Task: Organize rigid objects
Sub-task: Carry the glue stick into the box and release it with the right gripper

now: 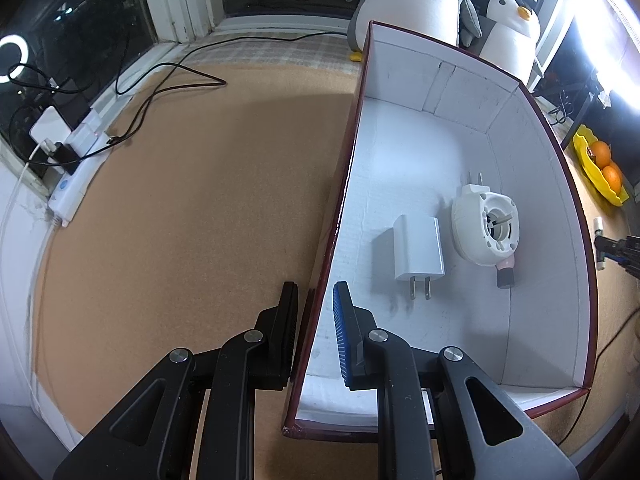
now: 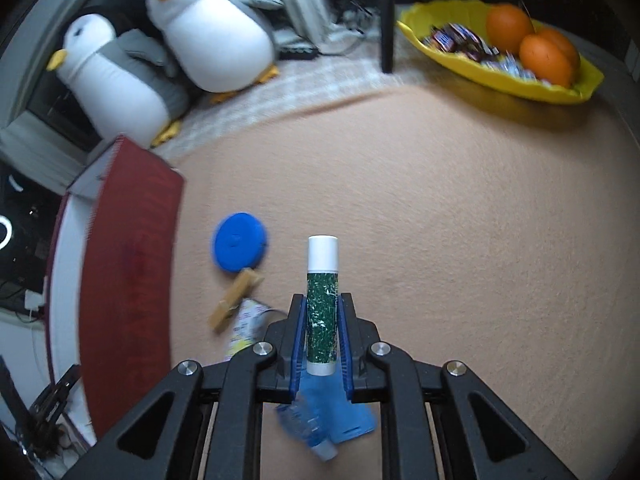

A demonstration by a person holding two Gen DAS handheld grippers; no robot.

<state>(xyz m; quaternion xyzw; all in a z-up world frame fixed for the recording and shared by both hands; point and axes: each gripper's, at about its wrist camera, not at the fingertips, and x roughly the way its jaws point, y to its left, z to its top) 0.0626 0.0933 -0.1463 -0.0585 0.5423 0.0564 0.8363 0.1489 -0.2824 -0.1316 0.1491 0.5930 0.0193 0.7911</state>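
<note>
A red box [image 1: 400, 152] with a white inside holds a white plug charger [image 1: 418, 252] and a white round device [image 1: 486, 228]. My left gripper [image 1: 316, 300] straddles the box's left wall, one finger outside and one inside, with a small gap at the wall. My right gripper [image 2: 322, 312] is shut on a green tube with a white cap [image 2: 322, 300], held above the cork table. The box shows at the left in the right wrist view [image 2: 128, 280]. A blue round disc [image 2: 239, 246], a wooden clothespin [image 2: 234, 300] and a blue plastic item [image 2: 324, 428] lie near the right gripper.
A yellow bowl [image 2: 560, 88] with oranges and sweets stands at the back right. Two plush penguins [image 2: 216, 28] sit at the back. A power strip [image 1: 74, 176] and black cables [image 1: 168, 76] lie at the table's left edge.
</note>
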